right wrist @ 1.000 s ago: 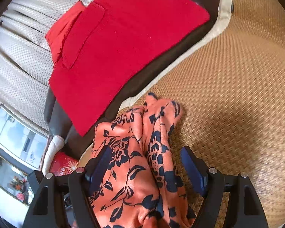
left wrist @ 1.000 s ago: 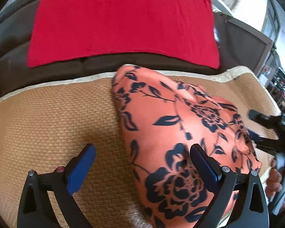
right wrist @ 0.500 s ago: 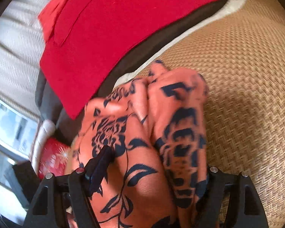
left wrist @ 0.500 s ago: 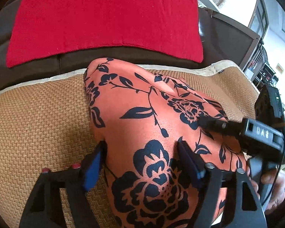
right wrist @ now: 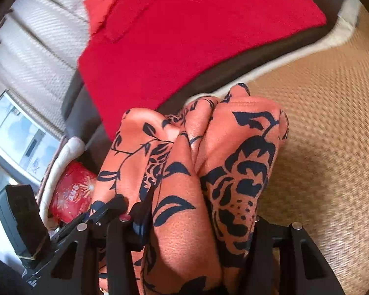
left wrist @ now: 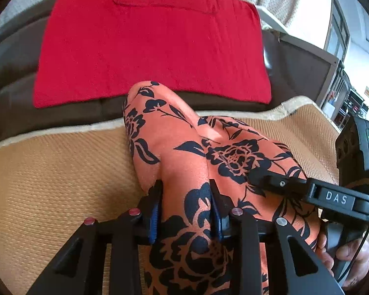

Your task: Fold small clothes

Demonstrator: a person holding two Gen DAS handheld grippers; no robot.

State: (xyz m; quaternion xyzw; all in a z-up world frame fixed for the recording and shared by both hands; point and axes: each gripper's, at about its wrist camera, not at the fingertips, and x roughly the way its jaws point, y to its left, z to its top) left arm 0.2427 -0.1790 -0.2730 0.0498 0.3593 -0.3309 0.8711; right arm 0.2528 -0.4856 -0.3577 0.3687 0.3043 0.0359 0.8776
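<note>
Gripping: left gripper (left wrist: 184, 204) jaws, just closing, clamp orange floral garment (left wrist: 209, 152) | right gripper (right wrist: 199, 218) jaws, just closing, pinch same garment | woven mat (left wrist: 49, 172) beneath

The orange floral garment (right wrist: 184, 184) runs off the bottom edge in both wrist views, so its lower hem cannot be seen. In the right wrist view it covers the right gripper's (right wrist: 196, 223) right finger entirely. The red cloth (right wrist: 184, 36) behind is blurred there and cut off at the top.
</note>
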